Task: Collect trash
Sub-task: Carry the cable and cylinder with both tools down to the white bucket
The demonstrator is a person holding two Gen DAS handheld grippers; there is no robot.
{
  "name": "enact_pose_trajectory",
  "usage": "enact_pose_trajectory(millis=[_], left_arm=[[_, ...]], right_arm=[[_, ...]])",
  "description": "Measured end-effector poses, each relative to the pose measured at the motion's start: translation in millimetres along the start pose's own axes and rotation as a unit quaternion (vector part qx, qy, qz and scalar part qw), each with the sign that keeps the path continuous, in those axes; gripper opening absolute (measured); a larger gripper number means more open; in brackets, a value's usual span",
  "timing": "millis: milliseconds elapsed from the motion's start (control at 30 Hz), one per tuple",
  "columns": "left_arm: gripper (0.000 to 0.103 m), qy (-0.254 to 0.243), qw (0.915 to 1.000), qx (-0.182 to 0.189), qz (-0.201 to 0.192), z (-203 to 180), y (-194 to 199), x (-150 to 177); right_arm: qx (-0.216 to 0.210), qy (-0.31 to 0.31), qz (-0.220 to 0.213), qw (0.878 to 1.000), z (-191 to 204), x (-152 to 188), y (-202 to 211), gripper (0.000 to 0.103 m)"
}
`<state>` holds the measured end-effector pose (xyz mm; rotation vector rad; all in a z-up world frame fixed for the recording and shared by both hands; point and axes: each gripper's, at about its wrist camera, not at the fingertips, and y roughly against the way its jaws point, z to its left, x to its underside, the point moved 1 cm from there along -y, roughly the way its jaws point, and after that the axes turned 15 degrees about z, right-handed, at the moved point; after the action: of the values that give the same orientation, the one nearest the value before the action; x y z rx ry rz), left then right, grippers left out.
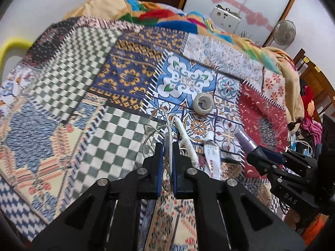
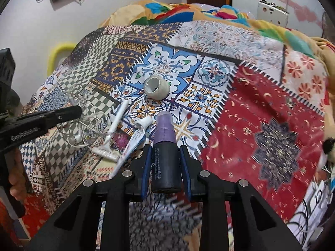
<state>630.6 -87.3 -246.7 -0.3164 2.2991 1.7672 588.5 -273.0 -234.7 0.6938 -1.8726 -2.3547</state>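
- The bed [image 2: 261,108] is carrying the remaining trash, left of and beyond both tongs.
- The right tongs [image 2: 165,156] are clamping a purple-capped bottle [image 2: 165,146], its long axis pointing forward.
- The left tongs [image 1: 166,156] are pinching the white earphone cable [image 1: 150,133], nearer the razor [image 2: 114,129].

"DAS" is being shown in pale letters on the black plastic right gripper [image 1: 254,149]; "GenRobot.AI" is being displayed along the black plastic left gripper [image 2: 78,109]. Bottle print's too tiny, tbh.

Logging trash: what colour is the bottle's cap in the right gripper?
Lilac purple cap on a dark cylindrical bottle; right wrist view.
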Motion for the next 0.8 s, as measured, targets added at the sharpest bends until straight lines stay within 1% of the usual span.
enact_pose_trajectory(millis=[167, 300, 500, 600, 667, 800], left_arm=[[0.006, -0.004, 0.9998, -0.014, -0.017, -5, 37, 12], [0.006, -0.008, 0.9989, -0.033, -0.031, -6, 68, 27], [0.006, 0.005, 0.9984, -0.038, -0.042, 2, 106, 54], [0.006, 0.007, 0.9977, -0.048, -0.049, 6, 121, 66], [0.006, 0.008, 0.9969, -0.055, -0.056, 9, 133, 75], [0.006, 0.018, 0.9960, -0.056, -0.066, 17, 151, 89]], right_arm=[[0.001, 0.001, -0.011, 1.000, 12, 11, 24, 0.024], [0.002, 0.006, -0.020, 1.000, 23, 19, 46, 0.024], [0.004, 0.016, -0.037, 0.999, 42, 31, 75, 0.024], [0.008, 0.024, -0.047, 0.999, 55, 36, 92, 0.024], [0.007, 0.029, -0.052, 0.998, 62, 40, 100, 0.024], [0.008, 0.036, -0.061, 0.997, 74, 48, 111, 0.024]])
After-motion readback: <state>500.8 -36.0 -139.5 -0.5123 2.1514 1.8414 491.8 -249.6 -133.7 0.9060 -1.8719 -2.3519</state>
